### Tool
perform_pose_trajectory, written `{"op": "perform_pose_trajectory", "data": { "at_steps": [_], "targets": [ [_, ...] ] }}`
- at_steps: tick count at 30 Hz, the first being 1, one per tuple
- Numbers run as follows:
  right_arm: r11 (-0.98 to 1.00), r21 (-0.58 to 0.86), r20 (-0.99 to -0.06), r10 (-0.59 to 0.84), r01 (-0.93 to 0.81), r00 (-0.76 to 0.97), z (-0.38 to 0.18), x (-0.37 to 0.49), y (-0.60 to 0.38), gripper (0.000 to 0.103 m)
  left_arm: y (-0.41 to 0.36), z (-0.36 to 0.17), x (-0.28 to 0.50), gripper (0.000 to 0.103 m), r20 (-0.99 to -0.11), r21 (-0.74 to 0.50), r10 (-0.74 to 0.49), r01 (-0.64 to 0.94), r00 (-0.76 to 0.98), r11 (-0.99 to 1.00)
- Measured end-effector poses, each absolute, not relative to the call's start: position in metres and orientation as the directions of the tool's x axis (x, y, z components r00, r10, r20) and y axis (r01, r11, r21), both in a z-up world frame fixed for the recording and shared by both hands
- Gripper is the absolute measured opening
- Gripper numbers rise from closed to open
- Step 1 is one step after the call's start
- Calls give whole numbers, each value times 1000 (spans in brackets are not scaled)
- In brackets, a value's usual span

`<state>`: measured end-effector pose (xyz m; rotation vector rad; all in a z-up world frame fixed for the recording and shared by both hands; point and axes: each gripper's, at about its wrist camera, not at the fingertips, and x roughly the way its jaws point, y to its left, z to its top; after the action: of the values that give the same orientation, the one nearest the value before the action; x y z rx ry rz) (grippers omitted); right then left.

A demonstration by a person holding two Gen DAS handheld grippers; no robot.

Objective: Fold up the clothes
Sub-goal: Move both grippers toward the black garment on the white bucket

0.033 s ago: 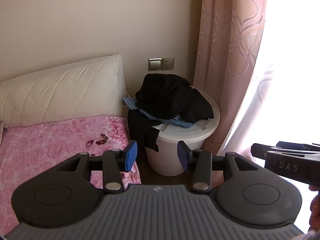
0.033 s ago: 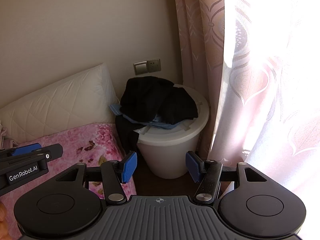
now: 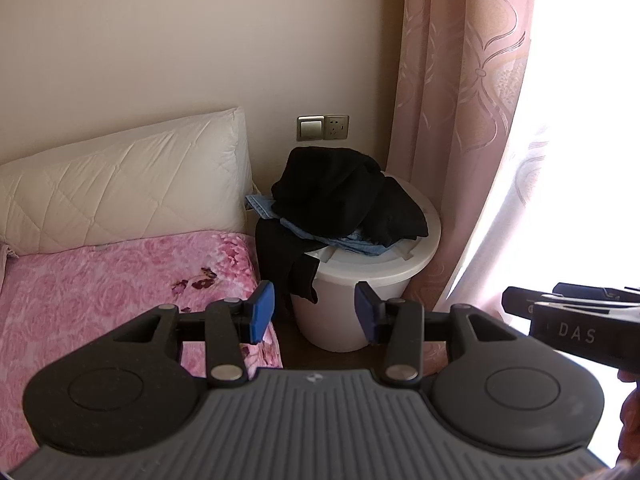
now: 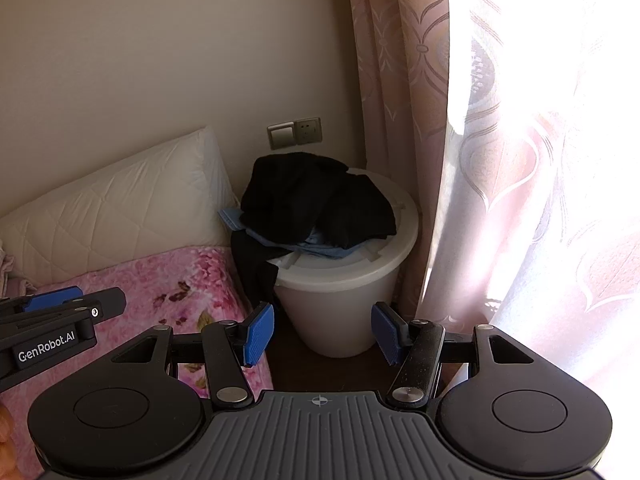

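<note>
"GenRobot.AI" on left tongs (image 4: 52, 304)

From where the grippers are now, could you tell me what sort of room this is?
Most likely a bedroom: a bed with a pink floral blanket, a white quilted pillow against the wall, and a pink curtain beside a white bucket piled with clothes.

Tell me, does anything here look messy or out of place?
Yes: black clothes and a blue garment sit heaped on the white bin beside the bed, one black piece drooping over its side.
</note>
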<state>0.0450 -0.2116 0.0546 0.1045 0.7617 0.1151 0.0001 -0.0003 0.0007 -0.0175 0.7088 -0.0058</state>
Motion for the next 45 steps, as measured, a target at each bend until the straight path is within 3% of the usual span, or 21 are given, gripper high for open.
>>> {"op": "perform_pose_trajectory", "data": {
  "at_steps": [45],
  "targets": [
    [992,91,-666,127,-88,735,57,64,-209,58,11,0,14,40,-648,-76,-54,5,760,997]
  ]
}}
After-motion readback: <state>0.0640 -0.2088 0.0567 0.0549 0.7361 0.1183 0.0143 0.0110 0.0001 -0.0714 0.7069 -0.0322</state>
